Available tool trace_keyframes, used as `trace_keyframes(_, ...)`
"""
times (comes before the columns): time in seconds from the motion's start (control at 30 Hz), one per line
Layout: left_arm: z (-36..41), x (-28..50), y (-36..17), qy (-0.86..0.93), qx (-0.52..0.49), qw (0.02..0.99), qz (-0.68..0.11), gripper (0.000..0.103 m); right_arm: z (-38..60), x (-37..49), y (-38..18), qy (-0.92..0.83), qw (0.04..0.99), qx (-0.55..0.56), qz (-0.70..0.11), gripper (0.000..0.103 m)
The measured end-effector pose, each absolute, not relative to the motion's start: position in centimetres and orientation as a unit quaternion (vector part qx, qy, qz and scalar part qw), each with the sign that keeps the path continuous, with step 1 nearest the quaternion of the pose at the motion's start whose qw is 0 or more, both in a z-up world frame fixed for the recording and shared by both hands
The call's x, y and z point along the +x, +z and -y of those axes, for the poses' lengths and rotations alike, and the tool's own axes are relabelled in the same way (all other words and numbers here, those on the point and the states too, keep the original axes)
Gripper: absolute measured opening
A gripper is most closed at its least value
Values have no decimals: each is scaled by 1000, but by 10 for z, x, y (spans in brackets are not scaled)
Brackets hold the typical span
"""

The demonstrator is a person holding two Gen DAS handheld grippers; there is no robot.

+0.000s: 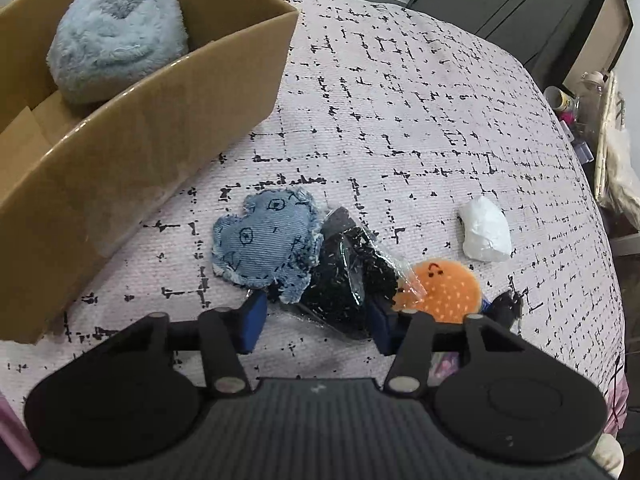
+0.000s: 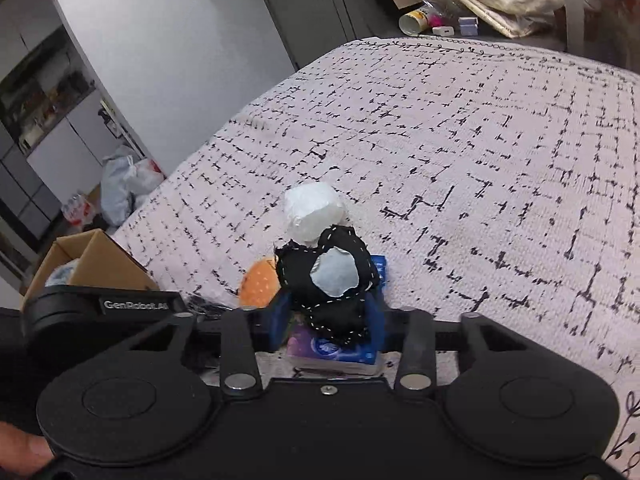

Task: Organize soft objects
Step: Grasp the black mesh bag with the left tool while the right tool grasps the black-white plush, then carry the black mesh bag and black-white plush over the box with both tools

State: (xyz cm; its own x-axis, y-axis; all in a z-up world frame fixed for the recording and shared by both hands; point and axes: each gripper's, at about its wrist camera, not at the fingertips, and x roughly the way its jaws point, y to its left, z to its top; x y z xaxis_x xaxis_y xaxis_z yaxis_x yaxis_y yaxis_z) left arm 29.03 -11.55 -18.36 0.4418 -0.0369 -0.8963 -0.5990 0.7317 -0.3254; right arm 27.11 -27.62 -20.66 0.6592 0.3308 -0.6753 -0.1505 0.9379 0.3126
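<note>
Right gripper (image 2: 326, 316), blue pads clamped on a black stitched plush (image 2: 332, 276) with a pale grey patch, held just above a purple tissue pack (image 2: 334, 354) on the tablecloth (image 2: 480, 140); white wrapped bundle (image 2: 314, 214) just behind the plush, orange burger plush (image 2: 260, 286) to its left. Left gripper (image 1: 316, 320), pads apart, set either side of a black clear-wrapped bag (image 1: 348, 280) (touching or not, cannot tell); denim plush (image 1: 266, 242) against the bag's left edge, burger plush on its right, white bundle farther right. Cardboard box (image 1: 160, 120) beyond on the left, fluffy pale-blue plush (image 1: 116, 40) inside.
</note>
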Motion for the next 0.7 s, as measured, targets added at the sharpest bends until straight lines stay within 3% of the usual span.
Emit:
trace_keyframes(0.07, 116, 288, -183, 169, -325, 788, -496, 31, 282, 271, -205, 133, 901, 132, -392, 34)
trace_keyframes(0.13, 119, 284, -179, 154, -323, 792, -495, 25, 287, 270, -204, 129, 898, 146, -395, 34)
trace_keyframes(0.37, 120, 266, -174, 133, -315, 800, -493, 16, 297, 264, -197, 121, 898, 162, -392, 34)
trace_keyframes(0.7, 122, 241, -159, 106, -302, 820, -474, 14, 301, 242, -182, 138, 901, 166, -375, 33)
